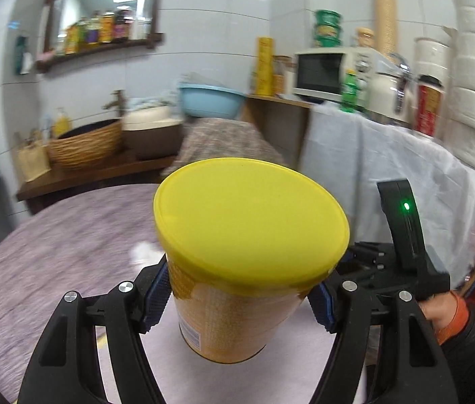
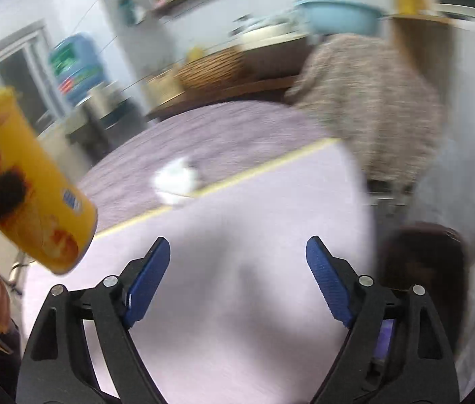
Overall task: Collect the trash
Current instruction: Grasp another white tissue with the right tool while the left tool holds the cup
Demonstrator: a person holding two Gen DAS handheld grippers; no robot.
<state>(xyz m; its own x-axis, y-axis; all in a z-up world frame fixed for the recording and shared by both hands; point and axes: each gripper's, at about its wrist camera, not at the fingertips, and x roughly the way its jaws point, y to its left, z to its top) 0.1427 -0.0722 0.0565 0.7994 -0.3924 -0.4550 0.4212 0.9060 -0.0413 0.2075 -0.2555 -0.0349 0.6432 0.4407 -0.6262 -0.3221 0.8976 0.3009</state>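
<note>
My left gripper (image 1: 237,299) is shut on a yellow-lidded cup (image 1: 237,256), its blue pads pressing both sides just under the lid; the cup hangs above a pale lilac board (image 1: 156,346). In the right wrist view the same yellow cup (image 2: 32,195) tilts at the far left, held off the table. My right gripper (image 2: 237,282) stands open over the lilac board (image 2: 254,235) with nothing between its blue pads. A crumpled white tissue (image 2: 175,183) lies on the purple tablecloth (image 2: 203,128) at the board's far edge, also seen faintly as the tissue (image 1: 143,252) in the left wrist view.
A chair draped in patterned cloth (image 2: 372,107) stands beyond the table. A wicker basket (image 1: 86,143), a blue basin (image 1: 210,101) and a microwave (image 1: 325,70) line the counters behind. A dark round thing (image 2: 422,269) sits at the right. A hand in an orange sleeve (image 1: 446,309) holds the other gripper.
</note>
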